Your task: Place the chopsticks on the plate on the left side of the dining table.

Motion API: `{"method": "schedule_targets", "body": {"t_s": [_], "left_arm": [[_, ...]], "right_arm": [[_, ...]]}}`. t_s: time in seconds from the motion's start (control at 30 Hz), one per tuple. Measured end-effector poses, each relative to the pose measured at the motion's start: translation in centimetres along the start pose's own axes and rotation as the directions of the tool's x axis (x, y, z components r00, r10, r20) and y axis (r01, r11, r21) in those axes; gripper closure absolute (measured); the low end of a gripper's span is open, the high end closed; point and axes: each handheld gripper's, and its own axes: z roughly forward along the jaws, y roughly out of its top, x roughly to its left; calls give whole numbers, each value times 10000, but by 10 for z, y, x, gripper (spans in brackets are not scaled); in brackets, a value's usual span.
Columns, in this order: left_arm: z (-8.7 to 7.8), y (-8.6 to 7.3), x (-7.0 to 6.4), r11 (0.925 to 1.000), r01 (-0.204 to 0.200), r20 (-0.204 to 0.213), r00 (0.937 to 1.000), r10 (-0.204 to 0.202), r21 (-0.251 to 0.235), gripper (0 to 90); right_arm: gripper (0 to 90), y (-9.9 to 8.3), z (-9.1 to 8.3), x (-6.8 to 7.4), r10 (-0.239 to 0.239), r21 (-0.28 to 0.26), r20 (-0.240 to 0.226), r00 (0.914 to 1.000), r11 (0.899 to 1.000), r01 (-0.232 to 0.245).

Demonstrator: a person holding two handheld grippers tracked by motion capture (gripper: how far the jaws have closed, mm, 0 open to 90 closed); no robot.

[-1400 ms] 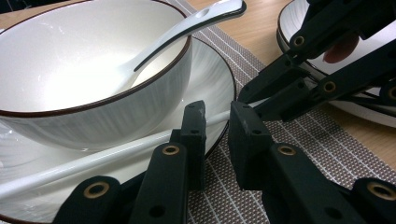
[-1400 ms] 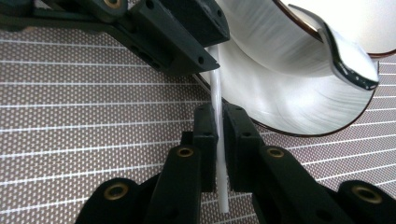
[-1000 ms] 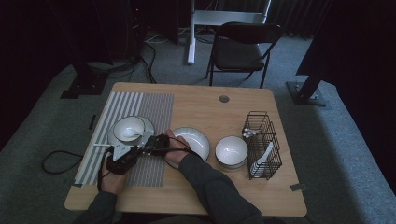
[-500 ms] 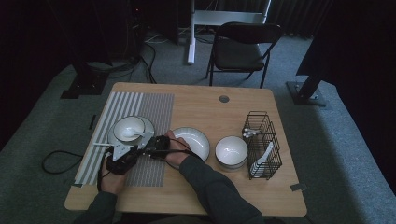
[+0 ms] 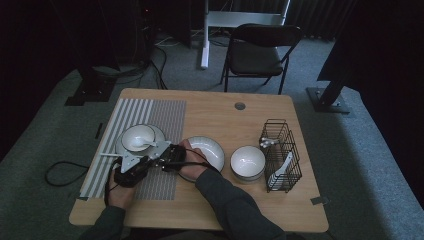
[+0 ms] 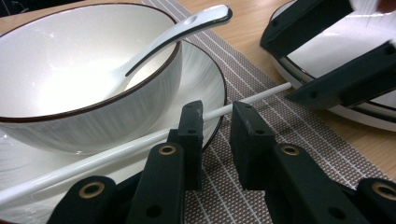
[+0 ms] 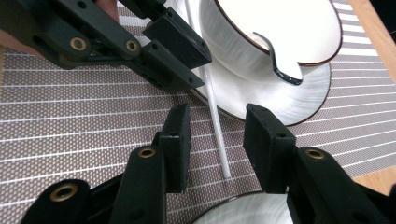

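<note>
Left gripper (image 6: 215, 122): my jaws stand a little apart with the chopstick (image 6: 116, 151) crossing just beyond the tips, against the inner edge of the left jaw; I can't tell whether it is pinched.
Right gripper (image 7: 215, 123): my jaws are wide open, straddling the chopstick's free end (image 7: 218, 140) without touching it.
Chopstick: white, lying on the mat (image 5: 160, 117), one part resting over the saucer's rim, the tip pointing towards the plate.
Bowl (image 6: 84, 65): just beyond my left jaws, sitting on the saucer (image 6: 198, 70), a white spoon (image 6: 177, 32) leaning inside it.
Plate (image 5: 207, 150): on the bare table (image 5: 220, 112) just right of the mat, beside my right hand.
Farther out: a second bowl (image 5: 247, 161), then a wire basket (image 5: 280, 155) near the table's right edge.
</note>
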Motion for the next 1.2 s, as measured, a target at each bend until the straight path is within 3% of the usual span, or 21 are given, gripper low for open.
{"method": "schedule_targets", "body": {"t_s": [0.27,0.93,1.2], "left_arm": [[-3,3,-2,9999,-14,106,9999,15,-120,747],[-8,16,-8,9997,47,671,9977,-30,-256,696],[-9,26,-12,9993,44,972,9953,-7,-381,682]], "right_arm": [[601,-4,-21,1,269,-528,131,9996,9983,-261],[593,-27,-57,15,624,-944,464,9970,9939,-578],[586,-43,-74,15,1129,-1300,543,9921,9859,-1051]]}}
